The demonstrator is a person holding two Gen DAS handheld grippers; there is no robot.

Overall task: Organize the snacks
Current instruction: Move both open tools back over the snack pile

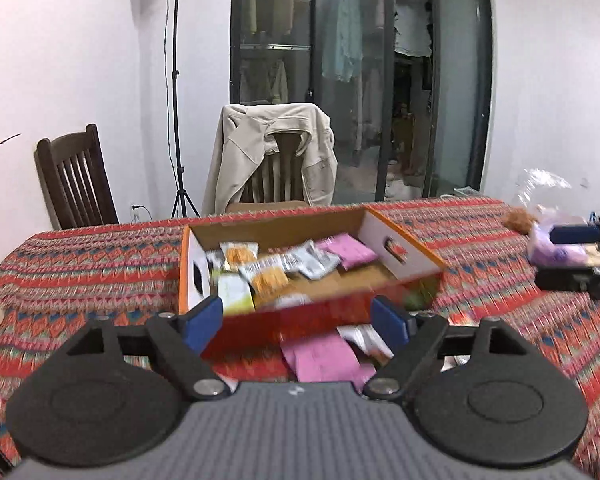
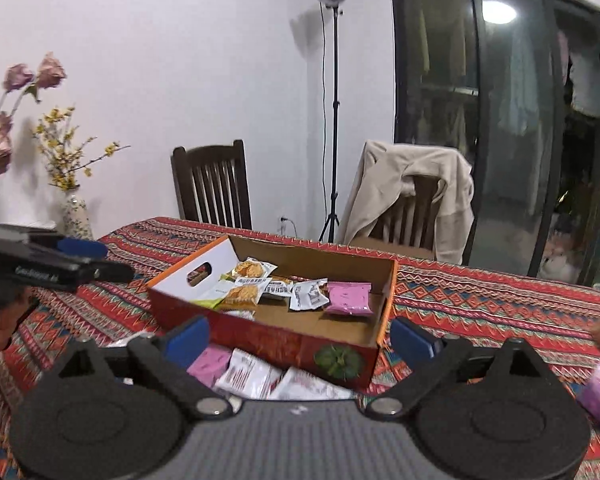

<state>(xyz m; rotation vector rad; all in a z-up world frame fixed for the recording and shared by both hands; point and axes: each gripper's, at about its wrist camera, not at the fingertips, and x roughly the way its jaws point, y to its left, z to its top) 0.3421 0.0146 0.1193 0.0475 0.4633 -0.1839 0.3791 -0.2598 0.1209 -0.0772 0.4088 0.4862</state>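
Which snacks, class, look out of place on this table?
Several packets, pink and white, lie loose on the tablecloth against the near wall of the cardboard box, while others already sit inside it. Nothing looks spilled or torn.

box (image 2: 260,338): red, open, on table | packets (image 2: 300,292): inside, flat | loose packets (image 2: 260,378): before box

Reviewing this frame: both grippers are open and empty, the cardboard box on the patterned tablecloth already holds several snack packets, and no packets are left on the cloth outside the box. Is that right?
Not quite. Packets are still outside: pink and white packets lie on the tablecloth in front of the box, seen in the right wrist view. The rest holds: the right gripper and left gripper are open and empty.
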